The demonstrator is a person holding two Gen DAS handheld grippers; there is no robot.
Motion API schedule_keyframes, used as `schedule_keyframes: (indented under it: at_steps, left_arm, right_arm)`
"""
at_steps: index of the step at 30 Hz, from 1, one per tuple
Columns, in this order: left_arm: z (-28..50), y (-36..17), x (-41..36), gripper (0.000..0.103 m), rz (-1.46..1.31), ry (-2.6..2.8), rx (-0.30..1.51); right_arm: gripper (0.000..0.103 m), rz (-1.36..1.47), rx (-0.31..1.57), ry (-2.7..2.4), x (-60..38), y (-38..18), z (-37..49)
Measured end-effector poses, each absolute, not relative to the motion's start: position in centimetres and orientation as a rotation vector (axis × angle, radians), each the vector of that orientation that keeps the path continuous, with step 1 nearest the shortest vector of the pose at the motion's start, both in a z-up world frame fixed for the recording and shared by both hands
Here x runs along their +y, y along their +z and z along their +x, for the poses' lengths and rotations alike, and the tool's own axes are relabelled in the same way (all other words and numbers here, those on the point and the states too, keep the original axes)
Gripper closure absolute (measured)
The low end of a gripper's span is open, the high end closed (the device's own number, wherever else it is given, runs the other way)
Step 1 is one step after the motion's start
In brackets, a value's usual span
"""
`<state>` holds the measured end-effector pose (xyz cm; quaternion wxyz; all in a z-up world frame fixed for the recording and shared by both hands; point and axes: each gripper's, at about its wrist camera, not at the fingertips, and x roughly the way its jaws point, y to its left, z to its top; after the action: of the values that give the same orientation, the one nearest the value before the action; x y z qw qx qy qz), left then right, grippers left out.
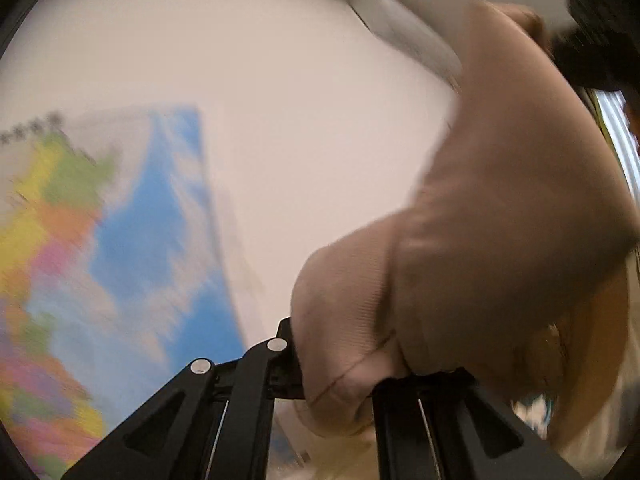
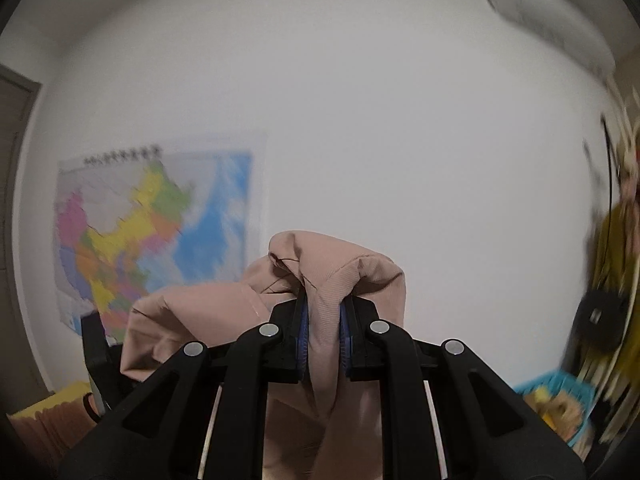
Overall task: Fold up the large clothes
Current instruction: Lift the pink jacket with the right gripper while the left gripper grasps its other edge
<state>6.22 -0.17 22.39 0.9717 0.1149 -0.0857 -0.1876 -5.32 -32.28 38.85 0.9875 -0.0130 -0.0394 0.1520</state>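
Both grippers are raised toward a pale wall (image 2: pixel 380 140), each clamped on the same beige-pink garment (image 2: pixel 320 280).

In the right wrist view, the right gripper (image 2: pixel 323 320) has its jaws closed on a bunched fold of the ribbed fabric. The cloth is pinched between the blue pads (image 2: pixel 303 328), mounds up above the fingertips and hangs down between the black arms toward the camera. More of the garment spreads to the left of the jaws, where a black part that may be the other gripper shows, blurred, at its edge.

In the left wrist view, the left gripper (image 1: pixel 332 364) is shut on the garment (image 1: pixel 500 220) too. The fabric wraps over the fingertips and hides the pads, so the exact pinch point cannot be seen. From there the cloth rises up and to the right in a broad, taut sheet toward a dark shape at the top right corner, too blurred to identify.

A colourful wall map (image 2: pixel 152 232) hangs on the wall behind, left of the garment in both views. A white air conditioner (image 2: pixel 552 12) sits high on the right.
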Motion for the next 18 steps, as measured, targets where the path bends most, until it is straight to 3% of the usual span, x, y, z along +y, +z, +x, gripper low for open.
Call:
schedule_keyframes:
  at_steps: [7,13,18]
  left_arm:
    - [-7.7,27.5,6.3,0.097,0.175,-0.270,-0.244]
    - [-18.4,26.0,10.5,0.097,0.259,-0.134,-0.198]
    - [-21.3,24.2,14.8,0.097,0.288,-0.027,-0.102]
  right_arm:
    - [0.090,-0.004,-0.130,0.431,-31.2,41.6,-13.8]
    - [0.089,0.060,-0.073,0.676,-29.4,37.4,-17.3]
    - [0.090,0.083,0.020,0.890,-25.5,32.1,-18.7]
